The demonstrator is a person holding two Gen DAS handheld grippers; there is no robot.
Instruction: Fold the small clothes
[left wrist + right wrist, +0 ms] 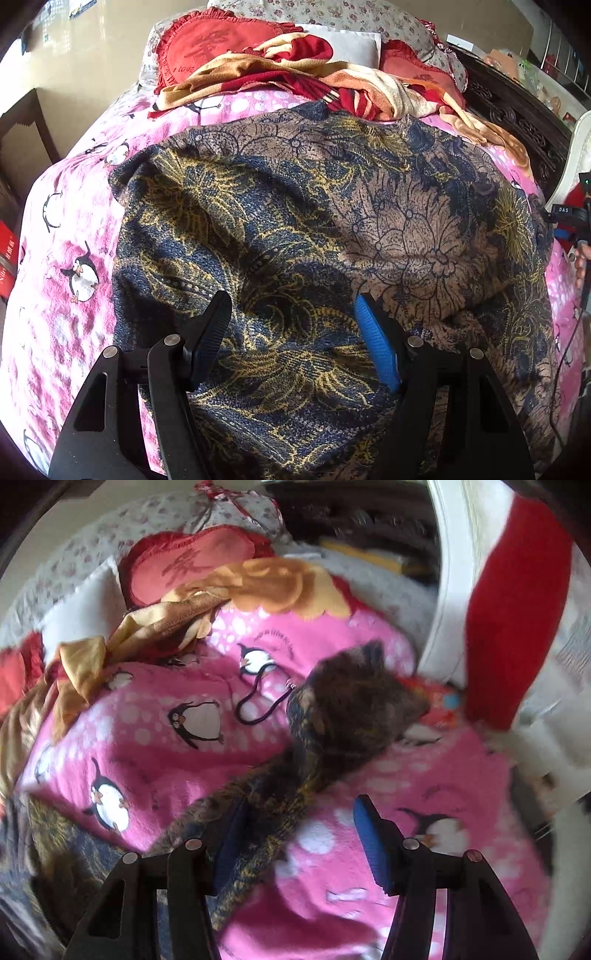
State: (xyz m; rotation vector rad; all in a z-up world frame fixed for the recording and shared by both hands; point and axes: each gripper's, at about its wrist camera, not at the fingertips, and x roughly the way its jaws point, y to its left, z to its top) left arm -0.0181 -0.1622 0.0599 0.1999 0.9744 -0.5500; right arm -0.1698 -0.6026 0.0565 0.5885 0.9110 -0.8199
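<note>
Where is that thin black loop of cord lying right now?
In the right wrist view the black cord lies centre frame on the pink penguin blanket, just left of the dark patterned garment.

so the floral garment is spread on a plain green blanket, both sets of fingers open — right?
Not quite. The blanket is pink with penguins, not plain green; the left wrist view shows it clearly. The rest holds: the garment lies spread on it, and the left gripper and right gripper both have their fingers open.
</note>
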